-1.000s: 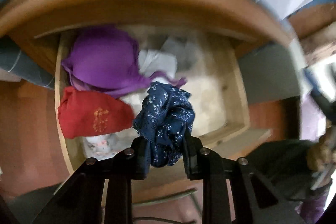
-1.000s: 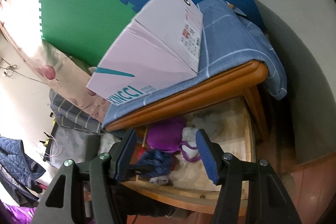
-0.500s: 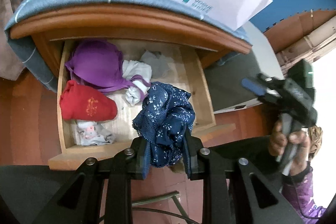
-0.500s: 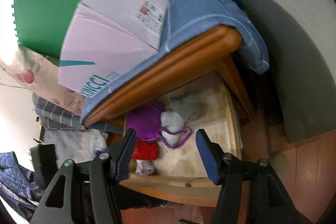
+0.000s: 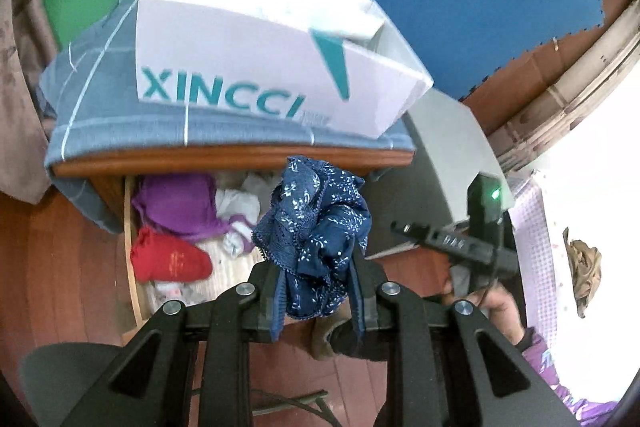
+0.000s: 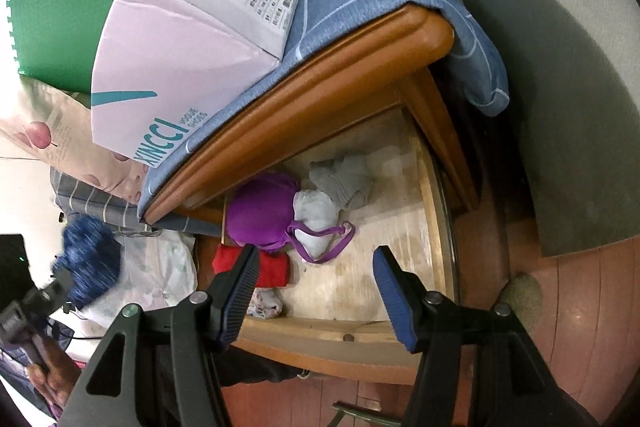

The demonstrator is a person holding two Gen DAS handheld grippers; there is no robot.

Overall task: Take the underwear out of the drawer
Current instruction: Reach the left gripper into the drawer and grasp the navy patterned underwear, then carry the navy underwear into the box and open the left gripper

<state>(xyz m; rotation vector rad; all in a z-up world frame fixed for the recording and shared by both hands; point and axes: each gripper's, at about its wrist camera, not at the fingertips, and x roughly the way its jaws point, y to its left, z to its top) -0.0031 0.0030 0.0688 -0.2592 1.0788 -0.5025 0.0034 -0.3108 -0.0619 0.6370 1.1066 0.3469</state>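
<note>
Underwear, a crumpled navy floral-print cotton pair (image 5: 316, 231), sits clamped in your left hand-held gripper (image 5: 316, 301) at centre frame, clear of the open wooden drawer (image 6: 430, 187), while your right hand-held gripper (image 6: 316, 291) hangs apart over purple, red, white and grey garments left inside.

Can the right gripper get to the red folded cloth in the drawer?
Probably yes. The right gripper is open above the open wooden drawer, and nothing covers the red folded cloth.
</note>
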